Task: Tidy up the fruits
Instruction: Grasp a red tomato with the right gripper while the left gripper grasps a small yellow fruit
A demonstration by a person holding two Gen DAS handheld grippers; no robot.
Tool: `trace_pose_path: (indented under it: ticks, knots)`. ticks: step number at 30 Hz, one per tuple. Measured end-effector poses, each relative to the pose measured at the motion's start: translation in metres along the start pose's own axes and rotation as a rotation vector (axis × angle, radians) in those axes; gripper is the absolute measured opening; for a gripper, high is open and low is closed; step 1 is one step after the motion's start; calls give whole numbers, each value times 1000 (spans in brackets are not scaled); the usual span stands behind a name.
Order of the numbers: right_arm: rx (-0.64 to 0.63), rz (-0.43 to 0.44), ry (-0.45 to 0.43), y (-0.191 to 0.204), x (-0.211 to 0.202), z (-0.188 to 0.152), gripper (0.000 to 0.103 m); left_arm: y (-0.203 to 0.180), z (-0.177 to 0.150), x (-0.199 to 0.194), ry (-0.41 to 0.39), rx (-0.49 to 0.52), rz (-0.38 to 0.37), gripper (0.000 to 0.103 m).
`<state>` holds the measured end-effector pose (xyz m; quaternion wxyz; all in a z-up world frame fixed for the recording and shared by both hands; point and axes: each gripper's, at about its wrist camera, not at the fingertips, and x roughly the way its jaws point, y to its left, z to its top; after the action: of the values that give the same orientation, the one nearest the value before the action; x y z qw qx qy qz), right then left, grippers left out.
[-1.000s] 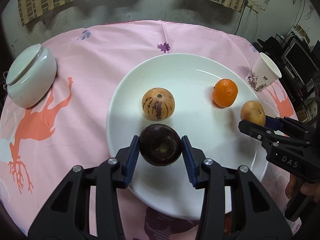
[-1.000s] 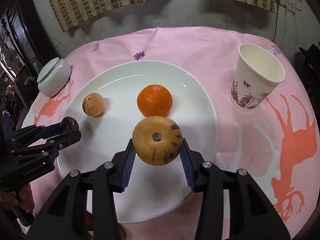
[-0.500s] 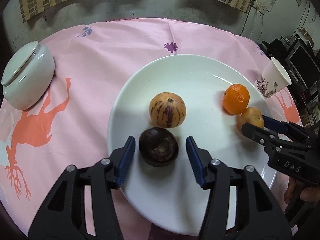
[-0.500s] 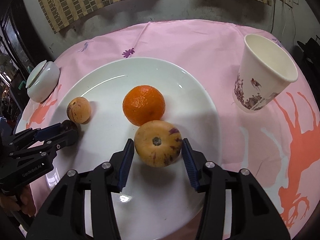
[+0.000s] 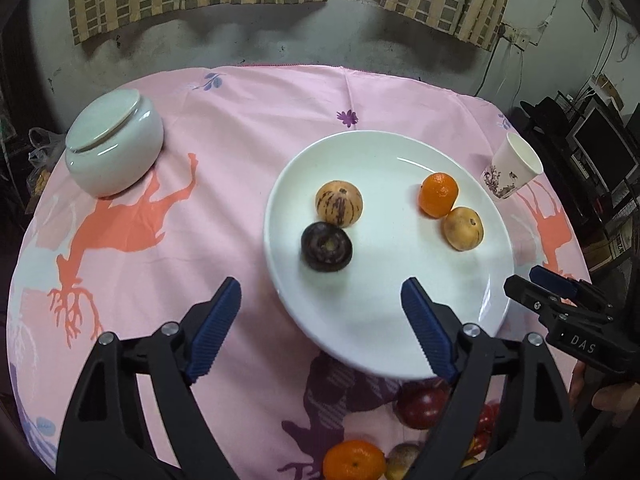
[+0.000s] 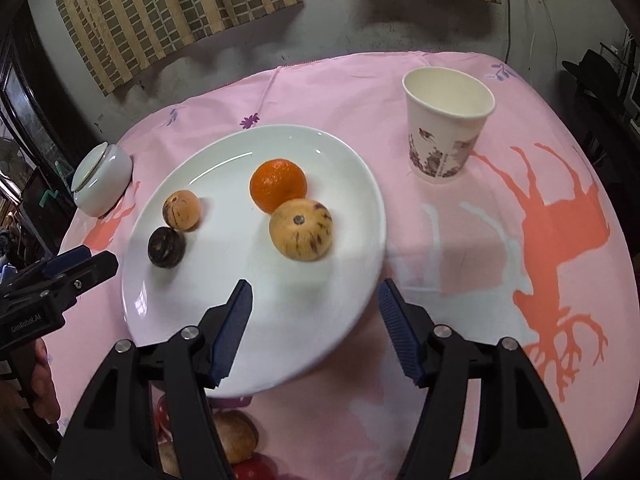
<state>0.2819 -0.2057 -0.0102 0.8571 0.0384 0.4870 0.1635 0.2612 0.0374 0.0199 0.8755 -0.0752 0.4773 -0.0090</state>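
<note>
A white plate (image 5: 372, 344) (image 6: 280, 344) on the pink cloth holds a dark purple fruit (image 5: 327, 246) (image 6: 166, 247), a striped tan fruit (image 5: 339, 204) (image 6: 181, 209), an orange (image 5: 438, 194) (image 6: 278, 185) and a second tan fruit (image 5: 463, 228) (image 6: 301, 229). My left gripper (image 5: 321, 316) is open and empty, above the plate's near left edge. My right gripper (image 6: 314, 312) is open and empty, above the plate's near right edge. Each gripper shows in the other's view, the right (image 5: 560, 300) and the left (image 6: 60, 276).
A lidded white jar (image 5: 114, 148) (image 6: 102, 178) stands at the left. A paper cup (image 5: 512, 172) (image 6: 446, 124) stands at the right. More fruits lie near the front table edge: an orange (image 5: 352, 460), a red fruit (image 5: 424, 406) and a brown one (image 6: 236, 436).
Both grippers opened, let go of the dark fruit and the tan fruit on the plate, and pulled back toward me.
</note>
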Motion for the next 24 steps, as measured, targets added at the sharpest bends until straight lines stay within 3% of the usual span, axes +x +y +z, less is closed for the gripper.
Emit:
trace_pose_path:
  ticks: [7, 15, 24]
  knots:
    - [37, 11, 21, 1, -40, -49, 68, 16, -58, -32, 61, -88, -10, 88]
    - [116, -44, 92, -20, -72, -122, 73, 33, -125, -60, 134, -116, 1, 88]
    - [90, -96, 140, -20, -113, -191, 73, 32, -175, -84, 180, -115, -25, 88]
